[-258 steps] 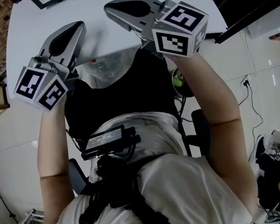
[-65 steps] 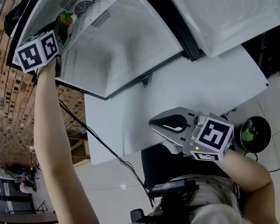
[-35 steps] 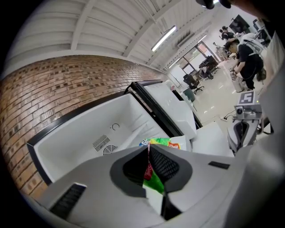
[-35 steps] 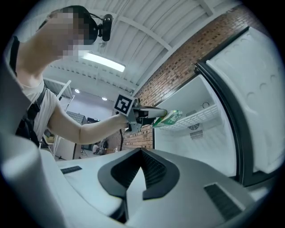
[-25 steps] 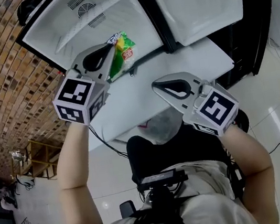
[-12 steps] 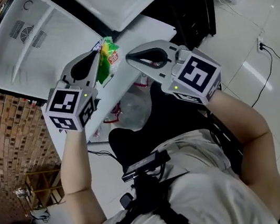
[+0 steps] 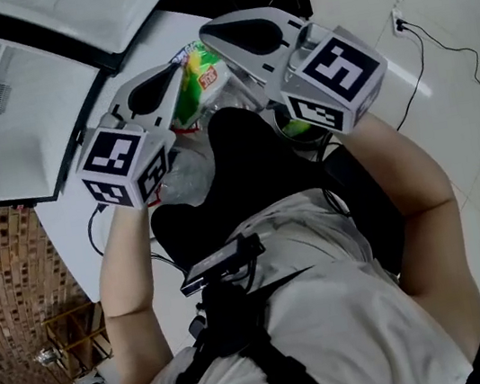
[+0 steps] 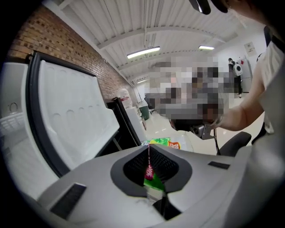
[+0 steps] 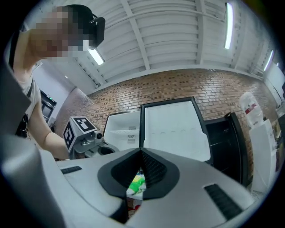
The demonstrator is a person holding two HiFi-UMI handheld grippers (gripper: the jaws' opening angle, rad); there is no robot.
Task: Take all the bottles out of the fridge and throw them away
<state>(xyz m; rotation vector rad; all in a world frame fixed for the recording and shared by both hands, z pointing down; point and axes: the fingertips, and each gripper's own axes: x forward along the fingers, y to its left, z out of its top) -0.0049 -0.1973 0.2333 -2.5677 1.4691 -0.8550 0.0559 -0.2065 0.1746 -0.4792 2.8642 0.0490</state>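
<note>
Ceiling (image 8: pixel 147 26) above bottle (image 8: pixel 164 143), gripper views only

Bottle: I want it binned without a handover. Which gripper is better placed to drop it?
Left. The left gripper is shut on the bottle, so it only needs to release it. The right gripper is shut and empty beside it.

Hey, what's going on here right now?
A person holds a gripper in each hand beside an open fridge. The left gripper is shut on a green-labelled bottle, held out in front of the body above what looks like a clear plastic bag. The right gripper is shut, empty, and sits close beside the green-labelled bottle, which has not been dropped yet.
</note>
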